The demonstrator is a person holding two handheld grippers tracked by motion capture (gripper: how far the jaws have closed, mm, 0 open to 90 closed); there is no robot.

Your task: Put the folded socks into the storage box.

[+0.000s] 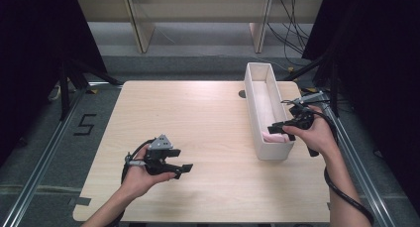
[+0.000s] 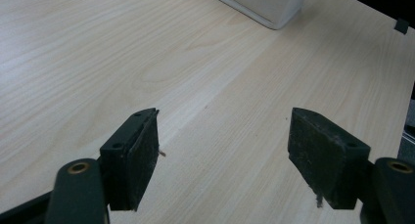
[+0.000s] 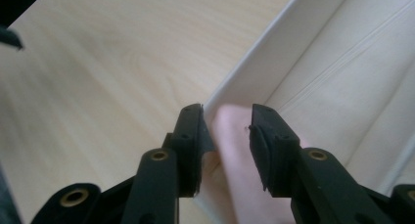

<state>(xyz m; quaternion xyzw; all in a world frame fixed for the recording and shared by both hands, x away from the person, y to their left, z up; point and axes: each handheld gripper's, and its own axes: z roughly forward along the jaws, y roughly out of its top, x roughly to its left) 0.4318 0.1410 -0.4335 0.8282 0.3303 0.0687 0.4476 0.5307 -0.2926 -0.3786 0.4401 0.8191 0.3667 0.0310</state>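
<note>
A long white box [image 1: 275, 151] lies lengthwise on the right side of the light wooden table [image 1: 198, 118]. A soft pink thing [image 1: 275, 137] rests inside it at the near end. My right gripper [image 1: 277, 129] reaches over that near end from the right. In the right gripper view its jaws [image 3: 226, 116] stand apart above the box wall [image 3: 274, 53], with the pink thing [image 3: 234, 136] below the gap and not pinched. My left gripper [image 1: 182, 160] hovers over the front left of the table, open and with nothing in it [image 2: 222, 131]. The box corner [image 2: 269, 4] lies far ahead of it.
A dark round hole [image 1: 241, 93] sits in the tabletop just left of the box. A taped "5" [image 1: 85, 124] marks the floor to the left. Metal rails run along both sides of the table, and dark curtains flank it. Bare wood spreads across the middle and left.
</note>
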